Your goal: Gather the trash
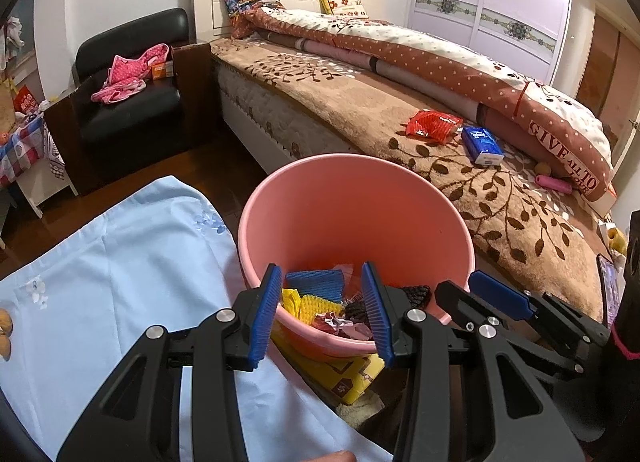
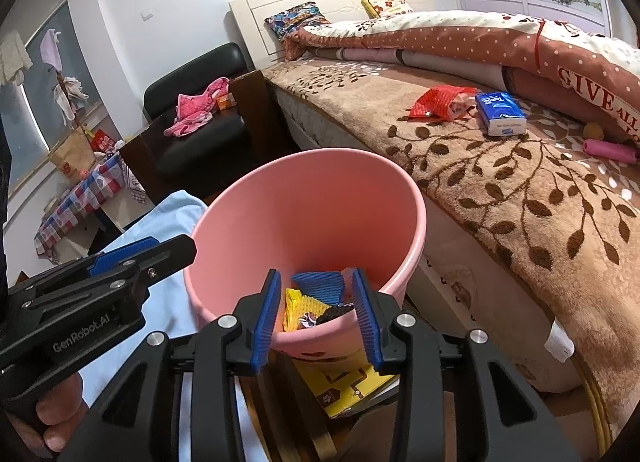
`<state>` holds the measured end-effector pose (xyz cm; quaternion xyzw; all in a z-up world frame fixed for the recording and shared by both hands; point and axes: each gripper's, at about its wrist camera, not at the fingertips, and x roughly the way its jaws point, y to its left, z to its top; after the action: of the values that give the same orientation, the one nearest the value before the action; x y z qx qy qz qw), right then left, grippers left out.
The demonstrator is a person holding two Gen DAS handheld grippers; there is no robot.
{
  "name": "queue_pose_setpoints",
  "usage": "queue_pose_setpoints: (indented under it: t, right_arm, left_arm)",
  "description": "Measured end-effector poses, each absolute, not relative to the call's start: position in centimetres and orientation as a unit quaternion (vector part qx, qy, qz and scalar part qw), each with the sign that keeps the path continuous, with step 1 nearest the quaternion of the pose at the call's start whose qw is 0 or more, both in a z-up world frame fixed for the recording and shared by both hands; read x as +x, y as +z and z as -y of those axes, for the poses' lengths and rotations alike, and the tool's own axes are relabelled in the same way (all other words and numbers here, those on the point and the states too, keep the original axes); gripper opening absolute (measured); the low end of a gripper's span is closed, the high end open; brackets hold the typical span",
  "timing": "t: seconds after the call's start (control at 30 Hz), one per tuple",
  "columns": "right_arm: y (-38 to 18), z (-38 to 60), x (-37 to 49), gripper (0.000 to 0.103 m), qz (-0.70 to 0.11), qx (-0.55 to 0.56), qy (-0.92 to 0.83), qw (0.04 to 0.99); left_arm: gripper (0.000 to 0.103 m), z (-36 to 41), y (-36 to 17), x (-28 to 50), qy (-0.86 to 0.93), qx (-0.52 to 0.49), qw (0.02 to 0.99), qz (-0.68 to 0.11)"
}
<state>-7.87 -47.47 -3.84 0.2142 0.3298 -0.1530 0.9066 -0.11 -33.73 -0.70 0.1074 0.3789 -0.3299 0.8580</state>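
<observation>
A pink bucket point(image 1: 352, 214) point(image 2: 312, 198) stands beside the bed and holds blue foam netting point(image 1: 316, 282) point(image 2: 320, 282), yellow netting point(image 1: 316, 304) and crumpled wrappers. My left gripper point(image 1: 322, 314) hovers open over the bucket's near rim, with nothing between its pads. My right gripper point(image 2: 316, 318) is open over the same rim, also with nothing in it. Each gripper shows from the side in the other's view: the right gripper point(image 1: 468, 288) and the left gripper point(image 2: 176, 246). On the bed lie a red wrapper point(image 1: 432, 126) point(image 2: 440, 102) and a blue tissue pack point(image 1: 482, 144) point(image 2: 500, 112).
A light-blue cloth point(image 1: 120, 262) covers a surface left of the bucket. A yellow booklet point(image 1: 352, 378) lies under the bucket. A black armchair point(image 1: 132, 102) with pink clothing stands by the headboard. A folded quilt point(image 1: 440, 58) and a pink tube point(image 1: 554, 183) lie on the bed.
</observation>
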Motion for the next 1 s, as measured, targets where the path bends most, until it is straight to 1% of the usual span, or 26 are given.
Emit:
queue_pose_setpoints:
  t: [0.27, 0.5, 1.0]
  right_arm:
    - [-2.8, 46.2, -8.6, 0.045, -0.323, 0.202, -0.152, 0.912]
    - [-1.7, 44.8, -9.2, 0.055, -0.313, 0.187, -0.158, 0.918]
    - [0.3, 41.8, -11.3, 0.06, -0.282, 0.164, -0.168, 0.93]
  left_arm:
    - [0.042, 32.7, -0.1, -0.8, -0.324, 0.1, 0.867, -0.366]
    - [0.042, 31.2, 1.0, -1.6, -0.324, 0.089, 0.874, -0.352]
    - [0.042, 28.0, 2.4, -3.5, -0.335, 0.062, 0.877, -0.339]
